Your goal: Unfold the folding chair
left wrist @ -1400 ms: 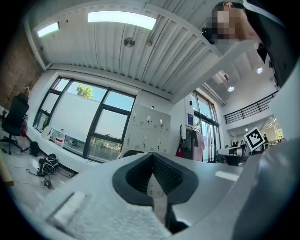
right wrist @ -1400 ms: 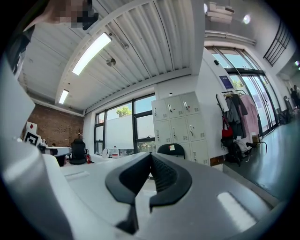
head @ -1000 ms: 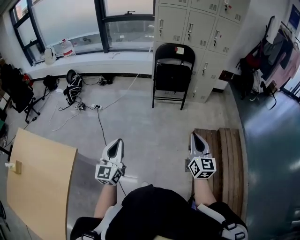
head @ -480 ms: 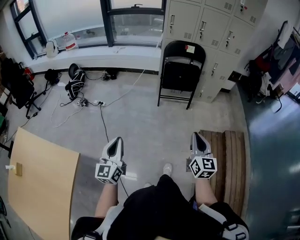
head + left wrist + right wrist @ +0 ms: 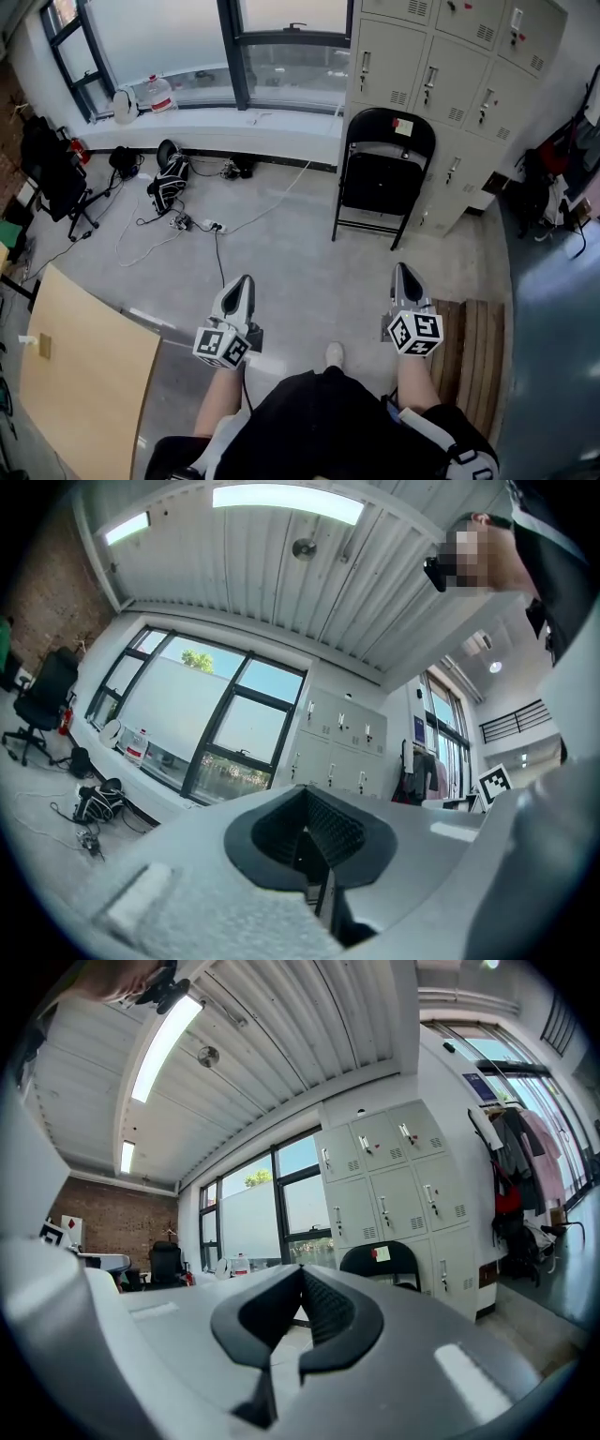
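Note:
A black folding chair (image 5: 384,173) stands folded flat against the grey lockers (image 5: 441,66), a small red-and-white tag on its backrest. In the right gripper view the chair (image 5: 380,1262) shows straight ahead, just past the jaws. My left gripper (image 5: 242,283) and right gripper (image 5: 405,272) are held side by side in front of the person's body, well short of the chair, both pointing toward it. Each is shut with nothing between its jaws, as the left gripper (image 5: 303,794) and right gripper (image 5: 302,1274) views show. The left gripper's own body hides the chair in its view.
A slatted wooden platform (image 5: 473,347) lies on the floor at the right. A light wooden tabletop (image 5: 84,375) is at the lower left. Cables and a power strip (image 5: 211,225), a black bag (image 5: 169,178) and an office chair (image 5: 52,173) sit under the window. Clothes hang at the right (image 5: 572,159).
The person has walked forward: the chair and lockers now sit lower and larger in the head view. Both grippers moved along with the body and stayed shut.

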